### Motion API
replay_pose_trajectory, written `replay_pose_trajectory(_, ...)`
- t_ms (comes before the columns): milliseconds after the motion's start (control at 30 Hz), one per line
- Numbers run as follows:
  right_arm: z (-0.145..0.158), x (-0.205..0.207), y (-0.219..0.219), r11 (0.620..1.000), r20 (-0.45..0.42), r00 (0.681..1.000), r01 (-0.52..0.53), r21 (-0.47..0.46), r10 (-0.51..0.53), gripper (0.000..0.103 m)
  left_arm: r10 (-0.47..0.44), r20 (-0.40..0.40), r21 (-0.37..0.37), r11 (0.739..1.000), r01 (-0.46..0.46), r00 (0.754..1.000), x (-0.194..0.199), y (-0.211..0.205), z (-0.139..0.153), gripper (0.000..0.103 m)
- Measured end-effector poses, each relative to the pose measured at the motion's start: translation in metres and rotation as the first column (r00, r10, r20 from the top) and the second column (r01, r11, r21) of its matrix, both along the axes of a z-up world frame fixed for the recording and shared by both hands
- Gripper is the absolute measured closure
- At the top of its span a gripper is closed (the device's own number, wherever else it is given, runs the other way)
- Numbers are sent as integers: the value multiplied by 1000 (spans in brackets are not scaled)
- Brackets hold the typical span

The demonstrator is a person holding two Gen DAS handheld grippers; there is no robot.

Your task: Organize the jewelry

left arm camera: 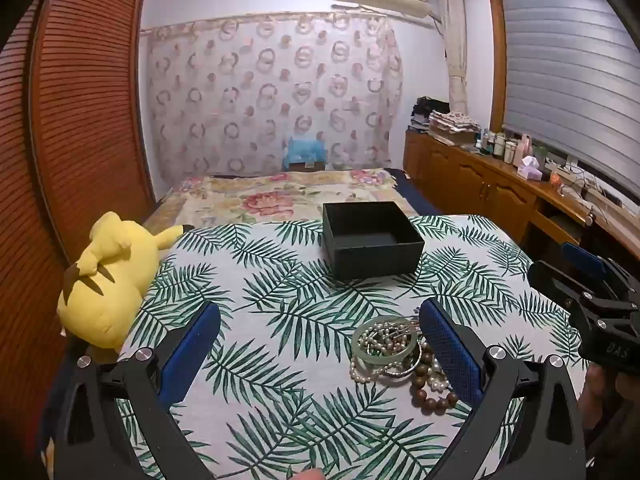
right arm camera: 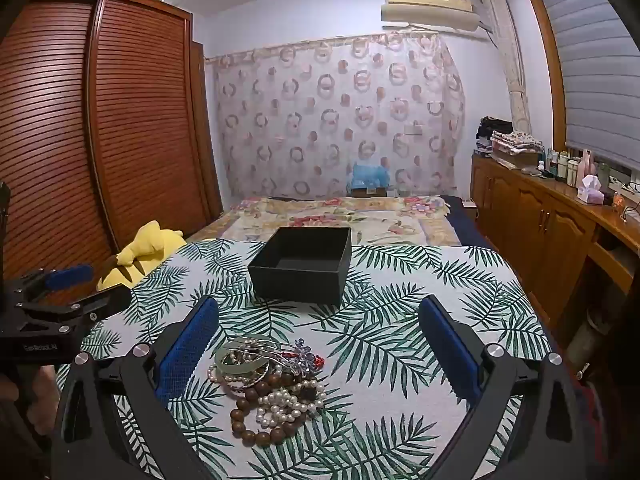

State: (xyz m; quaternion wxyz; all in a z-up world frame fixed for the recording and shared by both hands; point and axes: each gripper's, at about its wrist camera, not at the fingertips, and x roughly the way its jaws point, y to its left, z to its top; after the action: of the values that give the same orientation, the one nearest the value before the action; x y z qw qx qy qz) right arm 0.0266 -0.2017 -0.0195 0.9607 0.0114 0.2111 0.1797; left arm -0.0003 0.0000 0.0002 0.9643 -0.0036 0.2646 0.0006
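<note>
Black open box [right arm camera: 300, 266] waits empty toward the far edge of the leaf-print tabletop [right arm camera: 420, 280]. Jewelry heap [right arm camera: 268, 388] of pearls, wooden beads and a jade bangle lies near the front edge. Left gripper [left arm camera: 320, 344] and right gripper [right arm camera: 320, 344] hover, jaws wide apart, holding nothing, likely about to pick.

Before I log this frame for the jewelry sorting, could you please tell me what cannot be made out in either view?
- Black square cardboard box: its near floor is hidden by its front wall in both views.
- Tangled pile of bead and pearl jewelry: the piece count is unclear; in the left wrist view the left gripper, open, has a finger covering the pile's right edge.
- Small bottles on the wooden sideboard: too small to identify.
</note>
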Motion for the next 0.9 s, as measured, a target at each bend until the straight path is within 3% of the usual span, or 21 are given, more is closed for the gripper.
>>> replay_pose_trajectory(900,0,0,0,1000,-5,1000,1,6,-1,3,0,5,-3,1000,0,1000,0,0,0,7)
